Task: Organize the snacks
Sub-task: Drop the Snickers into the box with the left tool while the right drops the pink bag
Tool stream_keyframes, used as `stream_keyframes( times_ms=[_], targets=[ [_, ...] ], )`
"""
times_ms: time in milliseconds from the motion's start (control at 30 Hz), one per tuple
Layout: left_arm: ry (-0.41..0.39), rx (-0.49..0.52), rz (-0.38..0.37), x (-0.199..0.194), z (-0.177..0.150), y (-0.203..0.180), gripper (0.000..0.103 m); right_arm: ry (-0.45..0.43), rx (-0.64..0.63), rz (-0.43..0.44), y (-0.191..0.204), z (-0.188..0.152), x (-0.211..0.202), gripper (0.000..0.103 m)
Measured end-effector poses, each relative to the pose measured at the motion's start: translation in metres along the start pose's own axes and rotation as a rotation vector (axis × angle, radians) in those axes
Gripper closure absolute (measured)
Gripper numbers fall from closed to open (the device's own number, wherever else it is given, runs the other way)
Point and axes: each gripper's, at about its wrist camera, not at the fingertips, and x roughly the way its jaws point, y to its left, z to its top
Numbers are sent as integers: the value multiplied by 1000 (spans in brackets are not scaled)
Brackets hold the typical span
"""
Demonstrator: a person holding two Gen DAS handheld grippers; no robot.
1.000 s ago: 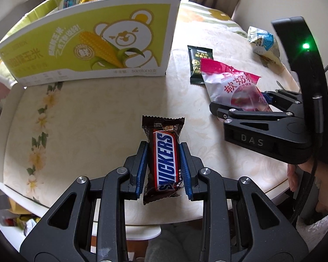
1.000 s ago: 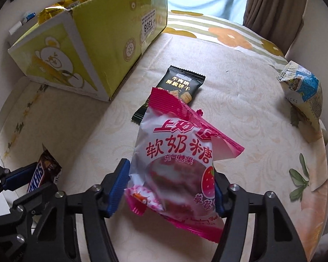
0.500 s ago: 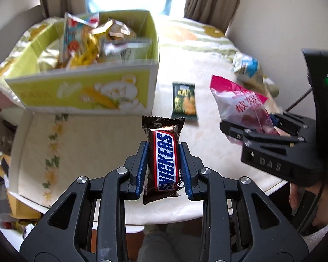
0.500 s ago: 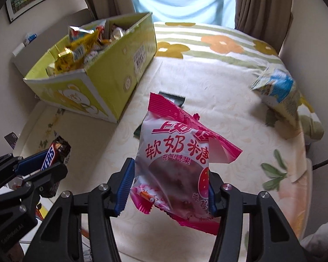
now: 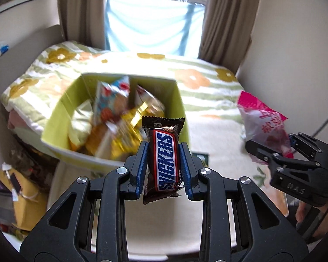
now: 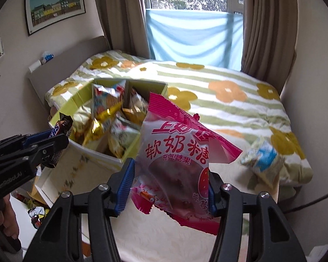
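Note:
My left gripper [image 5: 164, 163] is shut on a Snickers bar [image 5: 165, 157] and holds it in the air just short of the near wall of the yellow-green snack box [image 5: 181, 104]. The box holds several snack packets [image 5: 111, 118]. My right gripper [image 6: 169, 181] is shut on a pink candy bag [image 6: 177, 157], held up to the right of the box [image 6: 76, 102]. The right gripper also shows in the left wrist view [image 5: 271, 150], and the left gripper in the right wrist view [image 6: 52, 137].
The box stands on a table with a cream patterned cloth [image 5: 218, 144]. A dark green snack packet [image 5: 204, 159] lies on it, partly hidden. A blue-and-white packet [image 6: 262, 159] lies at the table's right. A bed with a floral blanket [image 6: 218, 83] is behind.
Both grippers have risen well above the table with their snacks. The views now look down into the open box from higher up, and the box appears farther off.

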Motion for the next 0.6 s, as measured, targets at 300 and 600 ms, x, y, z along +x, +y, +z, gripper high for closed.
stream_keyframes(
  times_ms=[300,600],
  targets=[
    [28,-13,15,40,59,68,78,-32,-6,46,42,70,40,51],
    [163,35,17,110,72,124,78,13,26,47,78,107,99,51]
  ],
)
